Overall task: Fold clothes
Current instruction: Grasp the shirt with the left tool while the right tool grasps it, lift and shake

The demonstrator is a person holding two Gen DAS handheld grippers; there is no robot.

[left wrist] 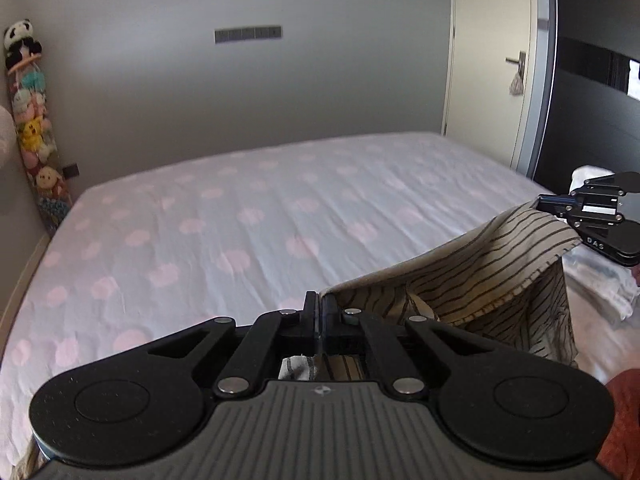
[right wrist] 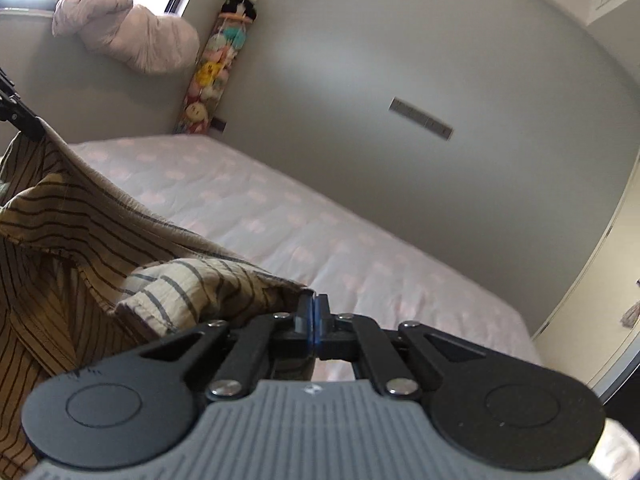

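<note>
A beige garment with dark stripes [left wrist: 500, 272] hangs lifted above the bed, stretched between both grippers. My left gripper [left wrist: 321, 304] is shut on one edge of it, the cloth pinched between the pads and trailing off to the right. My right gripper [right wrist: 314, 306] is shut on another edge, with the striped garment [right wrist: 120, 240] sagging away to the left. In the left wrist view the right gripper [left wrist: 538, 202] shows at the far right holding the cloth's upper corner. The left gripper [right wrist: 38, 128] appears at the left edge of the right wrist view.
The bed [left wrist: 240, 208] has a white sheet with pale pink patches. White folded cloth [left wrist: 600, 276] lies at its right side, an orange-red fabric [left wrist: 624, 420] at bottom right. A hanging column of plush toys [left wrist: 34, 132] fills the corner. A door [left wrist: 488, 52] stands at right.
</note>
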